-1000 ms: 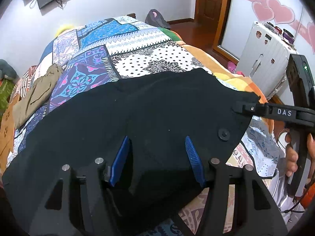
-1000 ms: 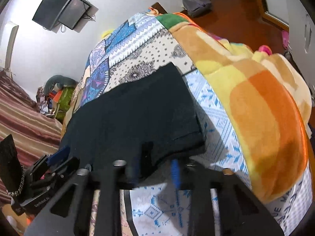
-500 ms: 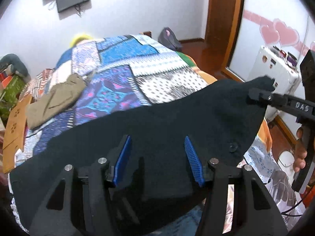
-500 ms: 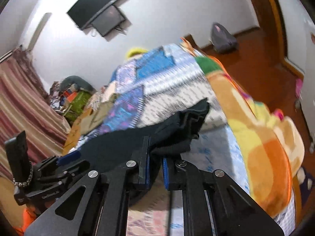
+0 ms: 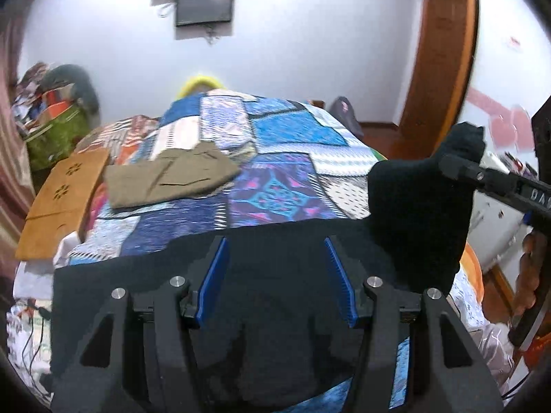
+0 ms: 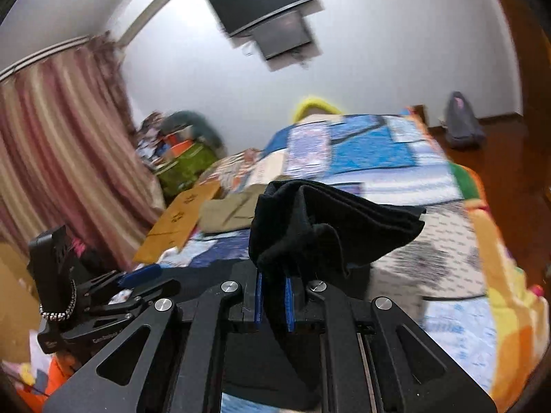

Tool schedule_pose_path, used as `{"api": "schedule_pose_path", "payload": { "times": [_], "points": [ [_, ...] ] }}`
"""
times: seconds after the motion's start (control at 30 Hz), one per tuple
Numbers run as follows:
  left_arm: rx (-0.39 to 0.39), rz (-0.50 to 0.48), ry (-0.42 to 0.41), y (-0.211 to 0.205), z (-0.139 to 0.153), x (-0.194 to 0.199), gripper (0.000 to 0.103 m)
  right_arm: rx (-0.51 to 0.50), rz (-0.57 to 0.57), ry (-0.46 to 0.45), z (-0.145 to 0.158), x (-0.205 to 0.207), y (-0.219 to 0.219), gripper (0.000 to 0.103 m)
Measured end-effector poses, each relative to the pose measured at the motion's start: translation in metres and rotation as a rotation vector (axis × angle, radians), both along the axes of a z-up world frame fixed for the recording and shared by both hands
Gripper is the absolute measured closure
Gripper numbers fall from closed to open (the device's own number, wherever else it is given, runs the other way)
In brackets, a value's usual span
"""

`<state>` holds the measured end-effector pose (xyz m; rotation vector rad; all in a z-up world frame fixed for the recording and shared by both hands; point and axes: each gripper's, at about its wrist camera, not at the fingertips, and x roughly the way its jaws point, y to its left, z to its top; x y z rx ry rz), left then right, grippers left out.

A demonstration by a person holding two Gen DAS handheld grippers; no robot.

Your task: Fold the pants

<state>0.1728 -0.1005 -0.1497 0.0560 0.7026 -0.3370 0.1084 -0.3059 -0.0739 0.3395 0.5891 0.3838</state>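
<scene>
Black pants (image 5: 275,309) lie across the near end of a patchwork quilt (image 5: 275,186) on a bed. My right gripper (image 6: 273,275) is shut on one corner of them, and the bunched cloth (image 6: 327,220) stands up out of its blue pads. In the left wrist view that gripper (image 5: 458,168) holds the corner high at the right. My left gripper (image 5: 275,244) hovers at the pants' far edge with its blue pads wide apart. Black cloth lies between and under them, and I see no pad pressing on it. The right wrist view shows the left gripper (image 6: 137,275) low at the left.
Folded olive pants (image 5: 168,179) and a brown cardboard sheet (image 5: 62,192) lie further up the bed on the left. A white suitcase (image 5: 496,213) stands on the right, near a person's hand (image 5: 530,268). Cluttered bags (image 5: 51,130) sit beside a striped curtain (image 6: 51,158).
The right gripper closed on the pants' corner and lifted it up and toward the far end of the bed. Both grippers rose and moved forward, so the wall and screen now fill the views.
</scene>
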Motion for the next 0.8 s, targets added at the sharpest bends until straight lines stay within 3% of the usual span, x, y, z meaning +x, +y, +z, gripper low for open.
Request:
{"api": "schedule_pose_path", "payload": {
  "times": [0.17,0.37,0.53,0.7,0.8],
  "points": [
    [-0.011,0.089,-0.024,0.04,0.006,-0.007,0.046,-0.028,0.153,0.007,-0.009,0.019,0.056,0.094],
    [-0.015,0.174,-0.011,0.073,0.002,-0.011,0.046,-0.071,0.344,0.112,-0.049,0.035,0.118,0.094],
    [-0.014,0.202,0.023,0.082,-0.009,-0.007,0.046,-0.118,0.411,0.195,-0.084,0.027,0.143,0.094],
    [-0.017,0.186,0.046,0.075,-0.016,-0.004,0.046,-0.173,0.455,0.301,-0.109,0.026,0.154,0.084],
    [-0.01,0.163,0.04,0.065,-0.016,-0.004,0.046,-0.157,0.477,0.314,-0.103,0.022,0.144,0.073]
  ]
}}
